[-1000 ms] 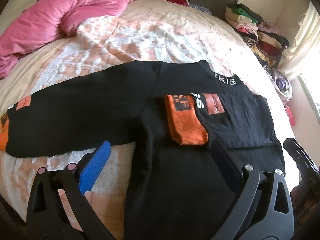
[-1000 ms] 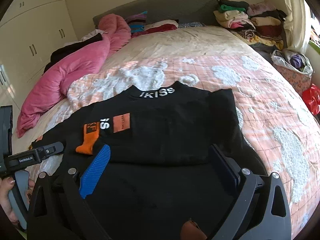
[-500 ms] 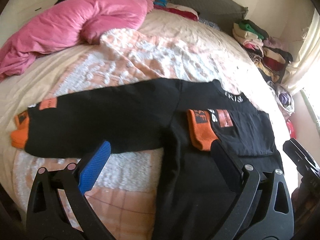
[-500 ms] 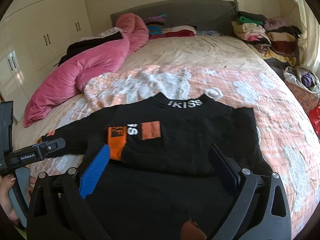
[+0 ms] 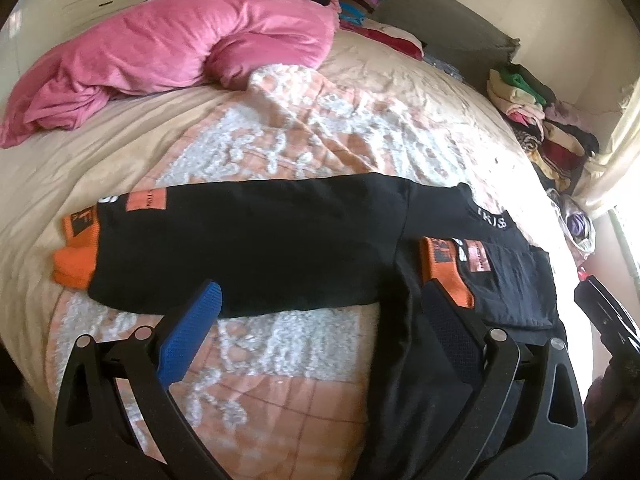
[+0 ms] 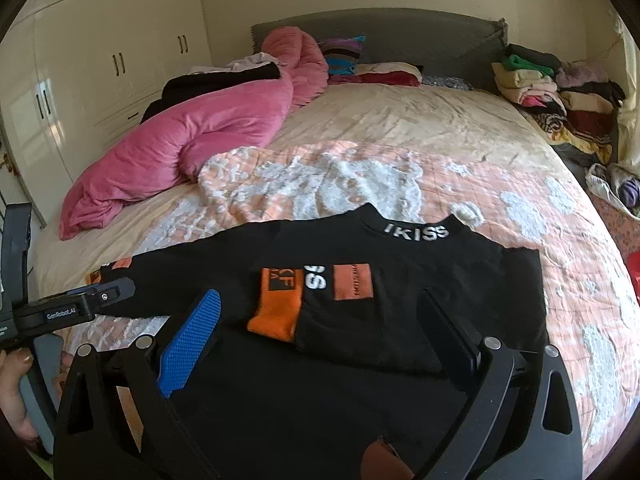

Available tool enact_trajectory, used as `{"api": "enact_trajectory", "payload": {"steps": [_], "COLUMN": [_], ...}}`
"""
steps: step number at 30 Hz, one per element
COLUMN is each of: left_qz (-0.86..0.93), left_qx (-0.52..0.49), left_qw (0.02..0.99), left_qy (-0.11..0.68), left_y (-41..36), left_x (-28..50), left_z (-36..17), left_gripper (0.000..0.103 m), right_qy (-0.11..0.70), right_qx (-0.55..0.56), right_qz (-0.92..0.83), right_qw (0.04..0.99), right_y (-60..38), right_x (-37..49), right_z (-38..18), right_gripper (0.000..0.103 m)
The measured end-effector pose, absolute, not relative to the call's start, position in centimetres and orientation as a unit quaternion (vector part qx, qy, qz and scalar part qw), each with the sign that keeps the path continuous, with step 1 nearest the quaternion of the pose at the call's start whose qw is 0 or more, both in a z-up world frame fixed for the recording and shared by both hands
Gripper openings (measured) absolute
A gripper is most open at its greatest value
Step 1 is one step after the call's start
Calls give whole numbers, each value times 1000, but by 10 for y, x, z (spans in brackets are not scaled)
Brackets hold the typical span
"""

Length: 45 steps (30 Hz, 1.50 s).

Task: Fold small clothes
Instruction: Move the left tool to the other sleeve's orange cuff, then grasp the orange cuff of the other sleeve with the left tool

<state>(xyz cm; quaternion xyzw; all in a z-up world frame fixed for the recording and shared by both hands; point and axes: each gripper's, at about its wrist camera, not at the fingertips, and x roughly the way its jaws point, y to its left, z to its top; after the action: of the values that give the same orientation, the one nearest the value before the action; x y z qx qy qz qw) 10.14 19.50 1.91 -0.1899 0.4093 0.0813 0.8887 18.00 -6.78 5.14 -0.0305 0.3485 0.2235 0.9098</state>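
Plainly, the black sweater [image 6: 360, 300] collar reads "IKISS" in white.

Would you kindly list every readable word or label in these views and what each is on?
"IKISS": collar of the black sweatshirt.
"SS": folded sleeve, partly hidden.
"GenRobot.AI": left gripper body.
Orange patch and orange cuff print: too blurred to read.

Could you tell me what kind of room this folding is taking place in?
Most likely a home bedroom: a bed with a grey headboard, built-in wardrobe doors, and stacks of folded clothes beside a pink duvet.
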Motion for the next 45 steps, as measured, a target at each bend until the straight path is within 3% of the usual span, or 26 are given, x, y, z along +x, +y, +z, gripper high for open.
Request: {"api": "enact_trajectory", "payload": {"steps": [20, 45], "left_qz": [131, 199], "left_qx": [-224, -348], "left_qw": [878, 829], "left_qy": [403, 390], "left_y": [259, 343], "left_x": [77, 40], "left_z": [9, -52], "left_gripper": [94, 94], "right_qy": [348, 365], "right_qx": [-76, -102], "right_qz": [273, 328], "right_qw": [894, 866], "right_y": [-2, 46], "right_x": [174, 156], "right_z": [44, 25], "right_gripper": [98, 98]}}
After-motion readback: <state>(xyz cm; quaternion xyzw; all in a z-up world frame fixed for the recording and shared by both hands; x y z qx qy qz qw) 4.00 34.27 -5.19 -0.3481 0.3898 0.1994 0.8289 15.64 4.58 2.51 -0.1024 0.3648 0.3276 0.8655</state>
